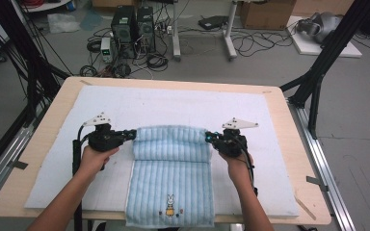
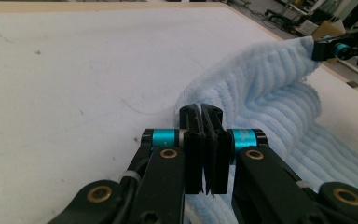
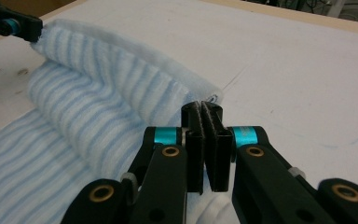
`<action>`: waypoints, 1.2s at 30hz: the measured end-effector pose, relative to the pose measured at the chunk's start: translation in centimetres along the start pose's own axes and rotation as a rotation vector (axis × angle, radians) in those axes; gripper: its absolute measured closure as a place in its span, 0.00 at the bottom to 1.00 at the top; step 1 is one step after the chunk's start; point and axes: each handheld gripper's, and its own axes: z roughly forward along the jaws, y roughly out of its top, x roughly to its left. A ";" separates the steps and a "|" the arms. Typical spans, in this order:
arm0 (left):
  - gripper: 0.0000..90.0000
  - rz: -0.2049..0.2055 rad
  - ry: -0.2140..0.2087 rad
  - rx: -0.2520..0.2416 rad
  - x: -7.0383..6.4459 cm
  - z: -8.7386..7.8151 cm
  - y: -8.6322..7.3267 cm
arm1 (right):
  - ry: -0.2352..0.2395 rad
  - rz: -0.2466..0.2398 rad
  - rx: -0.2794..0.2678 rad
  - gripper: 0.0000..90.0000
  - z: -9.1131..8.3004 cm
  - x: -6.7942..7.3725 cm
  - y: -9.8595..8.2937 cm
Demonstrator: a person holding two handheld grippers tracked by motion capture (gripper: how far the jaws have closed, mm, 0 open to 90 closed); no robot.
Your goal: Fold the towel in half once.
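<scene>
The towel (image 1: 171,168), pale blue ribbed terry, lay lengthwise toward the person on the white mat (image 1: 173,103) covering the table (image 1: 289,144), its near end overhanging the edge. Its far end was folded back, hiding the underside. The left gripper (image 1: 131,135) and right gripper (image 1: 209,137) each had fingers clenched on a folded corner.

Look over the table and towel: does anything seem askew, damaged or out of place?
Nothing stands out. The towel lies straight, its near end hanging slightly over the table edge, its far edge folded over evenly between left gripper and right gripper.
</scene>
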 end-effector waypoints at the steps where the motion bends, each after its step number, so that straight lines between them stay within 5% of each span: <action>1: 0.97 0.000 -0.001 -0.001 -0.2 -0.3 -0.3 | 0.001 -0.002 -0.001 0.97 -0.4 0.2 -0.2; 6: 0.97 -0.002 -0.042 0.023 -0.7 -1.4 -1.8 | 0.028 0.007 -0.018 0.97 -2.1 0.9 -1.7; 18: 0.96 0.041 -0.124 0.167 -2.4 -2.2 -5.1 | 0.066 -0.005 0.137 0.97 -3.5 2.8 -5.6; 20: 0.93 0.037 -0.114 0.168 -2.3 -2.1 -5.5 | 0.070 -0.009 0.166 0.94 -3.3 2.9 -5.9; 24: 0.55 0.033 -0.034 0.091 -1.6 -2.2 -4.3 | 0.057 0.046 0.124 0.70 -3.4 2.3 -5.7; 29: 0.52 -0.023 0.034 -0.018 0.1 -1.8 -2.0 | -0.018 0.113 0.041 0.68 -3.0 0.5 -4.4; 31: 0.55 -0.045 0.048 0.001 0.5 -0.9 -1.9 | -0.034 0.134 0.037 0.69 -2.3 -0.1 -4.1; 36: 0.61 -0.068 0.064 0.123 0.7 1.7 -2.5 | -0.059 0.140 0.152 0.70 0.4 -0.8 -4.7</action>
